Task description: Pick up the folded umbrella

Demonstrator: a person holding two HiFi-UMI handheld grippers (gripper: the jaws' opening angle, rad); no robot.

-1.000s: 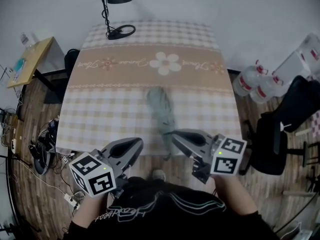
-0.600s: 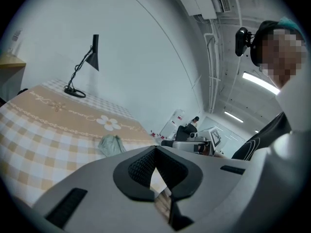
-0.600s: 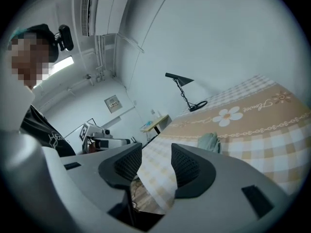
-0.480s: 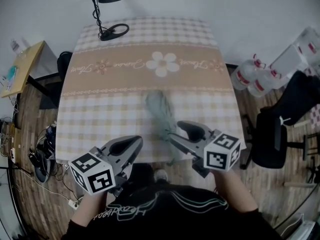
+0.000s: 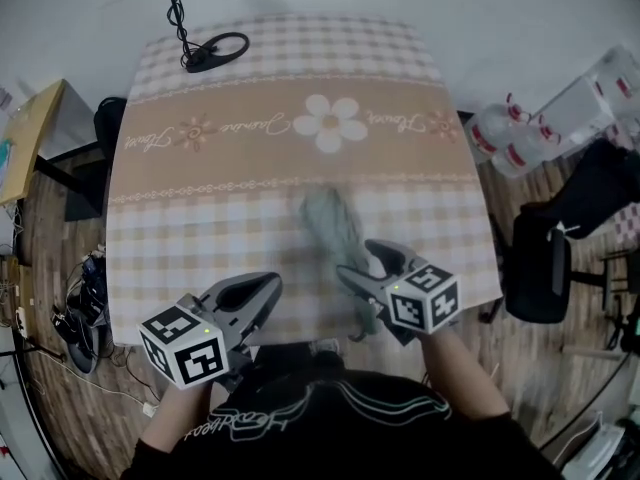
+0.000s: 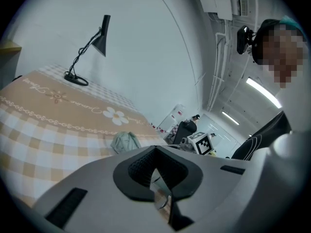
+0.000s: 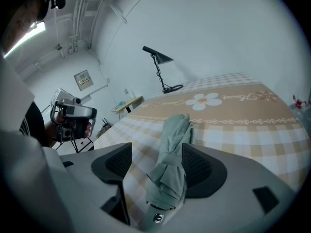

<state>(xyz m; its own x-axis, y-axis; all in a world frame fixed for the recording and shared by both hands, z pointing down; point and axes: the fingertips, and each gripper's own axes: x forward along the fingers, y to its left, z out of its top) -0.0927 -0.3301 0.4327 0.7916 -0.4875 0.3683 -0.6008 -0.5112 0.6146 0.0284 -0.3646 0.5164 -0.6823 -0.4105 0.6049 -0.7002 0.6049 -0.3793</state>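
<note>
The folded grey-green umbrella lies on the checked tablecloth, its handle end toward the near edge. My right gripper has come down over that near end. Its jaws are opening, one on each side of the umbrella. In the right gripper view the left pad stands clear of the fabric and the right pad lies close beside it. My left gripper hangs over the near table edge, left of the umbrella, jaws together and holding nothing. The left gripper view shows the umbrella beyond its closed tips.
A black desk lamp stands at the table's far left corner. Right of the table are large water bottles and a black chair. A small wooden table and floor cables lie to the left.
My right gripper dropped forward over the umbrella's near end and its jaws spread from shut to wide. My left gripper crept forward toward the table edge.
</note>
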